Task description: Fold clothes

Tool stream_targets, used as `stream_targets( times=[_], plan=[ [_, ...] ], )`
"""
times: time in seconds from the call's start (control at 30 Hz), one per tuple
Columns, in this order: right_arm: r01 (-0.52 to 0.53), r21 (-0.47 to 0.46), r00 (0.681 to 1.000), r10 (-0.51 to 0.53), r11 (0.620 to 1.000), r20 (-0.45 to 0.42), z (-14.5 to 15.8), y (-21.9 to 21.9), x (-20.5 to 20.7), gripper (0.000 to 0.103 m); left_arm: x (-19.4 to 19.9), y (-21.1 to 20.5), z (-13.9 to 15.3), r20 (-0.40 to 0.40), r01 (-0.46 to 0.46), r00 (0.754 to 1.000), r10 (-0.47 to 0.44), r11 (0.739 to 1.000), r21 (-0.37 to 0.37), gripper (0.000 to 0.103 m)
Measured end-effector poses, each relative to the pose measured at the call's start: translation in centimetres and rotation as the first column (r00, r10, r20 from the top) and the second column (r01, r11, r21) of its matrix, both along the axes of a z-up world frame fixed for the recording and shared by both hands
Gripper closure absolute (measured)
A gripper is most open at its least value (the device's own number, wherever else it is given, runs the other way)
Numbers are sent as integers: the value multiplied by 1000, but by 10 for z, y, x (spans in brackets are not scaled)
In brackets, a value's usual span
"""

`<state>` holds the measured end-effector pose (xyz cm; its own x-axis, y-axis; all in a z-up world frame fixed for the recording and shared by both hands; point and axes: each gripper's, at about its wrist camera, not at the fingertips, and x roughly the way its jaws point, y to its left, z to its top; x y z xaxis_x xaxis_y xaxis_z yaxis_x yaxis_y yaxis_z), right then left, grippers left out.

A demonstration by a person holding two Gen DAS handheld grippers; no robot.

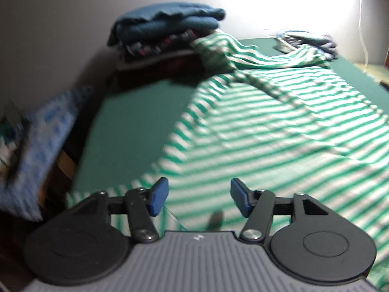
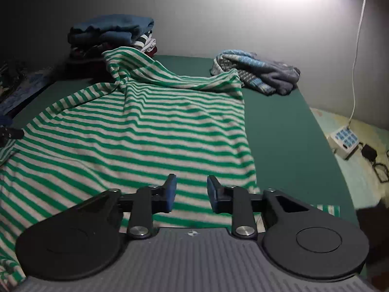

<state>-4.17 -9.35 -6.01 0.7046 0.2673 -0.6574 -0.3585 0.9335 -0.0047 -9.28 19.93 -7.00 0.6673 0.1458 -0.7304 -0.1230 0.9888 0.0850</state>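
While one striped shirt lies spread, one folded stack stands behind.

Shirt green-and-white striped; table cover plain dark green; stack's top garment teal-blue; crumpled knit patterned blue-grey.
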Motion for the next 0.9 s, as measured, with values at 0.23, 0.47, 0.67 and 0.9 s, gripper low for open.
stream_targets(
  times=[0.23,0.47,0.67,0.9],
  plan=[
    [71,40,997,-71,997,17,-13,-20,-48,96,-37,-26,-20,-28,8,1000,-9,998,-57,76],
    [45,74,994,-37,996,-103,-25,-21,-51,97,-57,-45,-24,10,-53,999,53,998,-18,76],
    [-55,33,992,58,998,-112,-32,-16,-53,92,-60,-51,-23,2,-143,990,143,989,-31,74],
    [-179,34,983,180,983,-30,-37,-17,-66,66,-60,-64,-25,17,-281,960,281,959,44,51]
  ],
)
